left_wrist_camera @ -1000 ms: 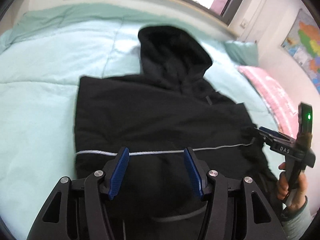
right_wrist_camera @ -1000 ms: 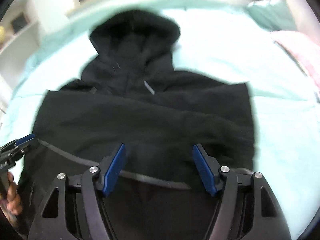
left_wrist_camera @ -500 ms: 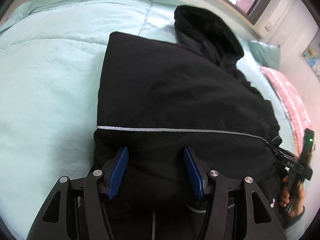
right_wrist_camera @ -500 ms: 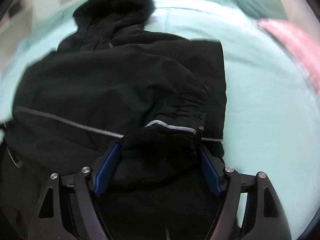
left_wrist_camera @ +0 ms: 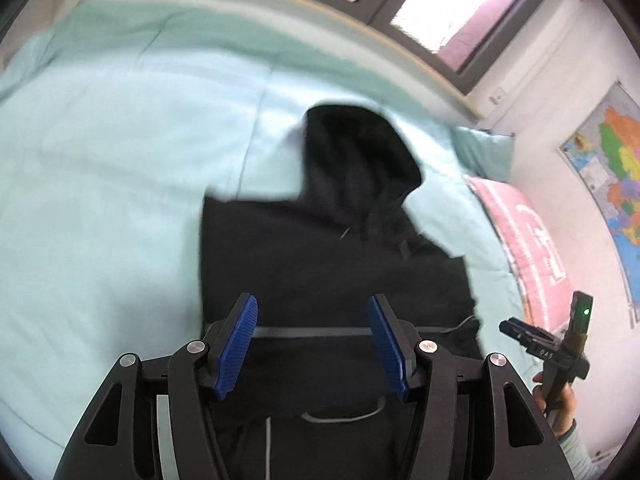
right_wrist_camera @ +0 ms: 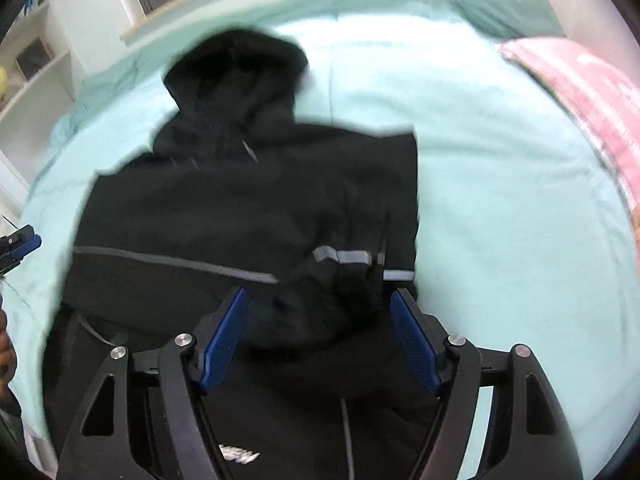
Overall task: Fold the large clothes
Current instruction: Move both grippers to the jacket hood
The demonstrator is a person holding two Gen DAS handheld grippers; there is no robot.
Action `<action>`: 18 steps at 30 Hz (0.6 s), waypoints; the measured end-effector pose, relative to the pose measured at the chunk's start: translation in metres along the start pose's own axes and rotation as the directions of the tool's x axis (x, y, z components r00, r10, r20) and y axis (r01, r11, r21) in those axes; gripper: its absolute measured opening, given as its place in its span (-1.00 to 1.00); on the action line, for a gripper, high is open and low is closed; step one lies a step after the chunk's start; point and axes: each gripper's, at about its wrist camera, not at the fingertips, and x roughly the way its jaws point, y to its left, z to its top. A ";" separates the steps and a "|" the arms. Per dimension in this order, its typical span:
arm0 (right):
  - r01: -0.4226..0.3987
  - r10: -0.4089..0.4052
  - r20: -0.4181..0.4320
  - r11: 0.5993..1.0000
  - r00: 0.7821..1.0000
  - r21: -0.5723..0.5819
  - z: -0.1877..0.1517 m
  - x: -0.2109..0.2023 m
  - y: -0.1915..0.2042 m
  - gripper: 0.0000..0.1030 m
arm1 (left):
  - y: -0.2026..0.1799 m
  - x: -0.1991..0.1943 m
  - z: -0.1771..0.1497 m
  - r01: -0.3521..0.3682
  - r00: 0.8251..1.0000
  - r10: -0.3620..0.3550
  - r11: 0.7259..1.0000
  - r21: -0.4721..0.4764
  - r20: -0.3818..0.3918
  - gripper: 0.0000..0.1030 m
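Both tools have lifted off the soft black hooded jacket (right_wrist_camera: 248,208), left tool (left_wrist_camera: 312,340) and right tool (right_wrist_camera: 320,336) gaping empty.

Jacket (right_wrist_camera: 248,208) on bed (right_wrist_camera: 500,200) — hood (right_wrist_camera: 236,68) farthest

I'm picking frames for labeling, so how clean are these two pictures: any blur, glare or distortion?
Left wrist view: motion blur smears the black jacket edges, the window is blown out, fisheye bends the bed. Right wrist view: the jacket hood outline is smeared, the right gripper stays sharp.
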 end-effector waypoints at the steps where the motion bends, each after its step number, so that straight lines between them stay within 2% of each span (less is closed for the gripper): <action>1: -0.005 0.005 0.008 1.000 1.000 0.003 0.009 -0.010 0.002 0.51 | -0.008 -0.006 0.011 0.006 1.000 -0.006 1.000 0.010 -0.001 0.15; 6: -0.025 0.025 0.066 1.000 0.998 0.000 0.079 -0.070 0.019 0.51 | -0.055 -0.033 0.076 -0.002 1.000 0.000 0.996 0.089 0.017 0.16; 10: -0.027 0.029 0.112 0.999 0.993 -0.019 0.131 -0.088 0.031 0.49 | -0.085 -0.035 0.118 -0.002 0.999 -0.006 0.990 0.139 0.052 0.17; 14: -0.060 0.060 0.136 0.998 0.989 -0.010 0.178 -0.080 0.036 0.49 | -0.099 0.002 0.154 -0.041 0.999 0.034 0.981 0.190 0.037 0.24; 18: -0.063 0.061 0.097 0.998 0.993 0.024 0.212 -0.032 0.032 0.49 | -0.092 0.077 0.182 -0.096 0.994 0.106 0.973 0.211 -0.039 0.24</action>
